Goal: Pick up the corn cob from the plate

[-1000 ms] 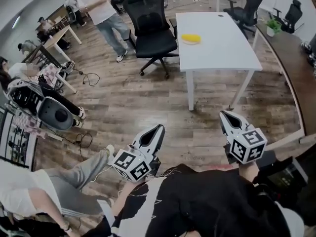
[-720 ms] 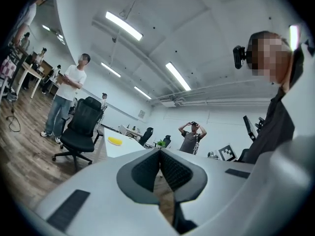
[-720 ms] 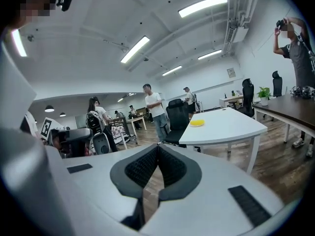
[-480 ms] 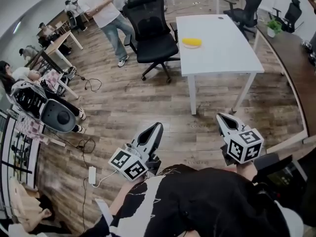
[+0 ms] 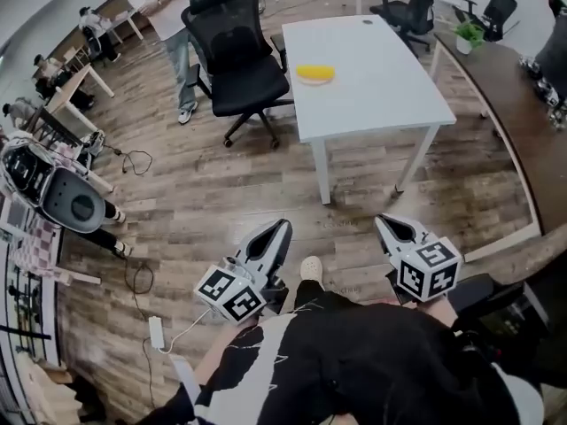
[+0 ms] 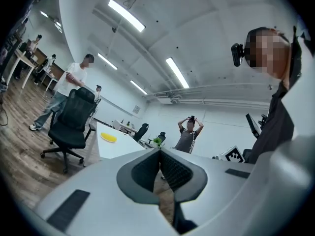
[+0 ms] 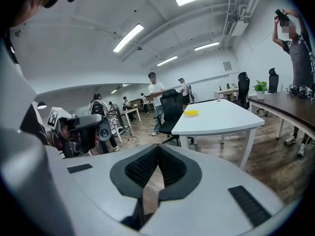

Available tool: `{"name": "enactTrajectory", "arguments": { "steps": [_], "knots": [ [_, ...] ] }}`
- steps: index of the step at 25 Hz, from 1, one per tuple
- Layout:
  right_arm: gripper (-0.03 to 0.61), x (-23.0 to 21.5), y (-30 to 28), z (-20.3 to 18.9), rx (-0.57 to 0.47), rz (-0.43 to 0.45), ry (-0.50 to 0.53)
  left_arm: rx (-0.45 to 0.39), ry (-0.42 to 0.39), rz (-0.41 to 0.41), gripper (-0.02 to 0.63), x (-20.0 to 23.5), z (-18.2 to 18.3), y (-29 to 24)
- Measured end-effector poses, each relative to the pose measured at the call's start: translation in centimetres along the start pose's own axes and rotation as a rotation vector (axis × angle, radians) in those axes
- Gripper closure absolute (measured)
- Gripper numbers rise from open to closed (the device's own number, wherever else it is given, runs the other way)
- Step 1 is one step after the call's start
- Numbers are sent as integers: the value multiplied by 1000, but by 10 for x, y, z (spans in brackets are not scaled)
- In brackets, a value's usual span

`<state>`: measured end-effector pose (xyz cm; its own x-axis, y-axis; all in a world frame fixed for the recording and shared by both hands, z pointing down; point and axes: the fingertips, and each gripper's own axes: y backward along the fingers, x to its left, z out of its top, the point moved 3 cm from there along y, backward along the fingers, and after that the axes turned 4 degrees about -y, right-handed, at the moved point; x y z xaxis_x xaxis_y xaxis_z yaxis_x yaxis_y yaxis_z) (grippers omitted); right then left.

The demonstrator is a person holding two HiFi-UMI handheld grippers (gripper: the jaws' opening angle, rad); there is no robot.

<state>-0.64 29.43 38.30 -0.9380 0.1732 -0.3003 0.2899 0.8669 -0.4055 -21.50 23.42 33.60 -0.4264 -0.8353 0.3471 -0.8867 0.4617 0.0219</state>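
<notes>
Yellow corn cob (image 5: 315, 73) lies at twelve o'clock on the white rectangular table (image 5: 381, 91), so we must bring the closed, empty left gripper (image 5: 283, 227) and right gripper (image 5: 382, 221) nearer.

Yellow corn cob (image 5: 313, 71) flat on yellow plate (image 5: 329, 77), far off on white table (image 5: 381, 87).

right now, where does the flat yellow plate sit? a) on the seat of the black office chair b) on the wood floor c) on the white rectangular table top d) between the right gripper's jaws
c: the yellow plate lies on the white table, near the edge beside the black office chair, while the right gripper is shut on nothing, well short of the table.
</notes>
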Motion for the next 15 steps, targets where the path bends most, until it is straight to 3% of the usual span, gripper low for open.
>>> {"name": "enactTrajectory", "arguments": {
  "steps": [8,15],
  "knots": [
    [563,-33,-58,46,-32,-72,-93,22,6,-136,600,59,30,-66],
    [563,-46,-115,110,-71,-161,-35,78,-33,-245,600,136,68,-123]
  ]
}}
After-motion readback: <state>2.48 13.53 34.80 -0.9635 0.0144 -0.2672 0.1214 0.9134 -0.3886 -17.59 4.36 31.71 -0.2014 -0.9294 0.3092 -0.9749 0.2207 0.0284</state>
